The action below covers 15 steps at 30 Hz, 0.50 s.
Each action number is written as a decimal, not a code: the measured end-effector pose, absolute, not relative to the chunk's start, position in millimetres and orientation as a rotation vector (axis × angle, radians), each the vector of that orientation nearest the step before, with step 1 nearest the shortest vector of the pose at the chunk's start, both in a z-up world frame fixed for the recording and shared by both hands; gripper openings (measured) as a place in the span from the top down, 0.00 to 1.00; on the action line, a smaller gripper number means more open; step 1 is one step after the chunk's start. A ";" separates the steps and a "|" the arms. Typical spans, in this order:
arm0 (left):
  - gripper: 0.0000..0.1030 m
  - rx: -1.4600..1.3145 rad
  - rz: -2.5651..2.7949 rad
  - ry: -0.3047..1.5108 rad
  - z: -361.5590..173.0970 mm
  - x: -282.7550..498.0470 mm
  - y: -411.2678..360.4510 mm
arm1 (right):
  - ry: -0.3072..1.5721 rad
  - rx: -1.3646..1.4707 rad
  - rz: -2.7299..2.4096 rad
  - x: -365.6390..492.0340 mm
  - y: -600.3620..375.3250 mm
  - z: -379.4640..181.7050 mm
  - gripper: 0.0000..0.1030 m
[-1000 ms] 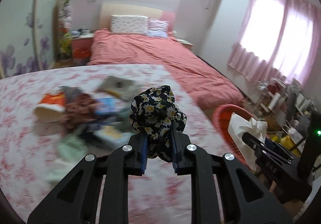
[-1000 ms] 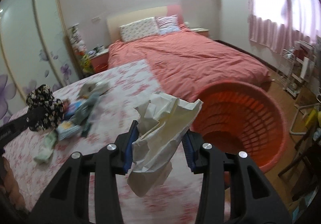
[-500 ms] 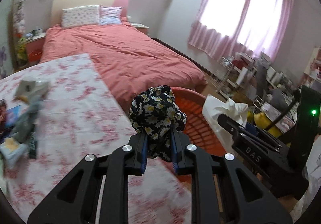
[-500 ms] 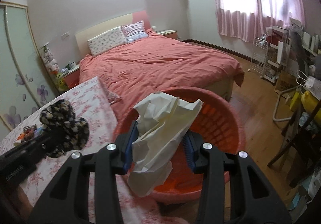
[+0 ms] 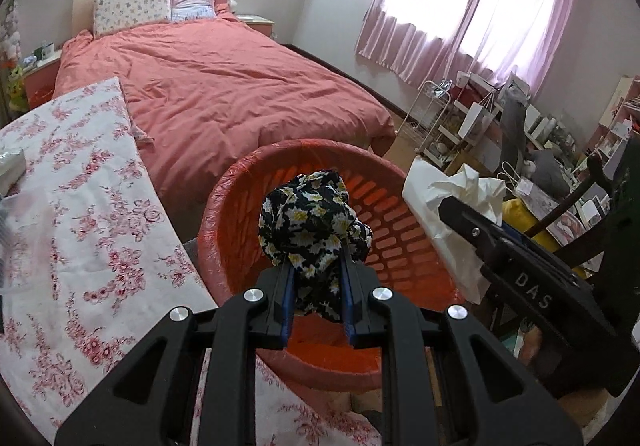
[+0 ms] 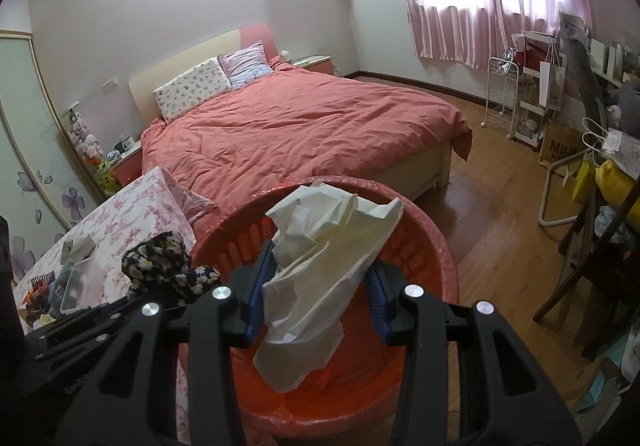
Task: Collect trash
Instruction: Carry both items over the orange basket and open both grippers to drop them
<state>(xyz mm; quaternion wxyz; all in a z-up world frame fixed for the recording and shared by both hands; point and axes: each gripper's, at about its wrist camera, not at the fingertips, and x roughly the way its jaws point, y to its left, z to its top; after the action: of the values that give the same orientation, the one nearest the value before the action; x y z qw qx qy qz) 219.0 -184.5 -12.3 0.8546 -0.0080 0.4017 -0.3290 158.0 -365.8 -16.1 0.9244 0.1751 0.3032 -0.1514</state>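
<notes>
1. Left gripper (image 5: 316, 282): fingers clenched on flowery cloth wad (image 5: 312, 214), above red basket (image 5: 240, 182).
2. Right gripper (image 6: 316, 286): fingers grasping crumpled paper (image 6: 320, 258), above basket too.
3. Nothing dropped yet.
4. More trash on bench (image 6: 132, 210) at 9 o'clock.

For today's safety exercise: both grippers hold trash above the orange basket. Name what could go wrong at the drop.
1. The floral cloth wad in the left gripper sits near the basket's table-side rim, so it might fall outside.
2. The crumpled white paper in the right gripper is light and may snag on a pad.
3. The grippers are close and could collide.
</notes>
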 end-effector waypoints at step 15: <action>0.49 -0.007 -0.629 0.867 -17.5 224.9 -179.4 | 0.614 0.388 -0.309 162.9 -373.3 -16.1 0.36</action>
<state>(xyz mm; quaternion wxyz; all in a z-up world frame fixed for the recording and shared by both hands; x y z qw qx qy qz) 224.9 -179.4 -17.5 0.8600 -0.0034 0.4131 -0.2995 162.9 -373.3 -16.1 0.9231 0.1891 0.2992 -0.1507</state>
